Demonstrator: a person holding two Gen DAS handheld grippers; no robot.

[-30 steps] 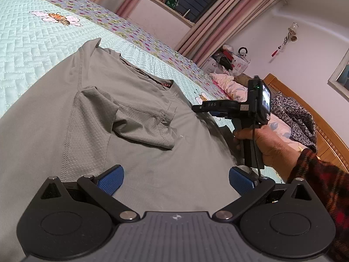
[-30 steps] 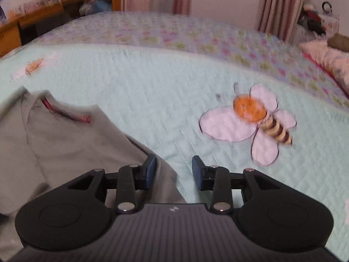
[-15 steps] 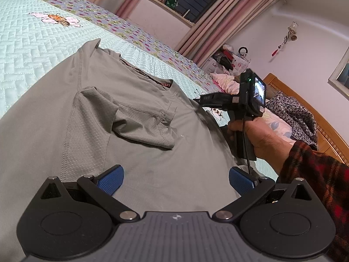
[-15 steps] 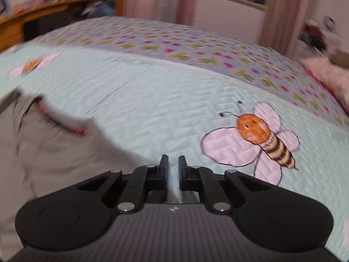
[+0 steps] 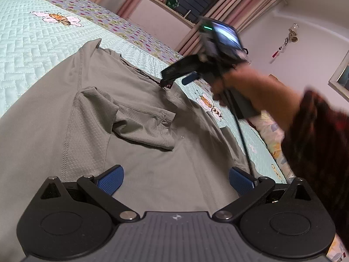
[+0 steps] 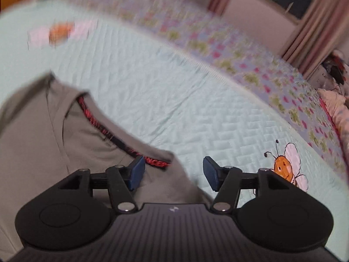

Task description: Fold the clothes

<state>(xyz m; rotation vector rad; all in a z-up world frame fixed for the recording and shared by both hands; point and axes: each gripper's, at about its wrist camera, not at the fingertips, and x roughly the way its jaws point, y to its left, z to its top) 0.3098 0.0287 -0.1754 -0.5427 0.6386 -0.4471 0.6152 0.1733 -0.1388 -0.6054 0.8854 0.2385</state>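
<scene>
A grey T-shirt (image 5: 54, 120) lies flat on the mint quilted bedspread (image 5: 26, 43), one sleeve (image 5: 141, 126) folded in over its chest. My left gripper (image 5: 175, 179) hovers open over the shirt's lower part, with nothing between its blue pads. A hand holds my right gripper (image 5: 183, 75) just above the red-taped collar (image 5: 152, 78). In the right wrist view that gripper (image 6: 173, 171) is blurred and its jaws are opening. The collar (image 6: 122, 146) and shoulder of the shirt (image 6: 43, 142) lie under it, with no cloth pinched.
Bee appliqués (image 6: 285, 168) mark the bedspread, and a floral border (image 6: 250, 69) runs along its far side. Pillows (image 5: 274, 135) lie at the head of the bed on the right. A plaid sleeve (image 5: 320, 144) crosses the right of the left wrist view. Curtains (image 5: 246, 6) hang behind.
My right gripper swung left from the shirt's right edge to the collar, closing on the way and then opening again. The left gripper and the shirt stayed still.
</scene>
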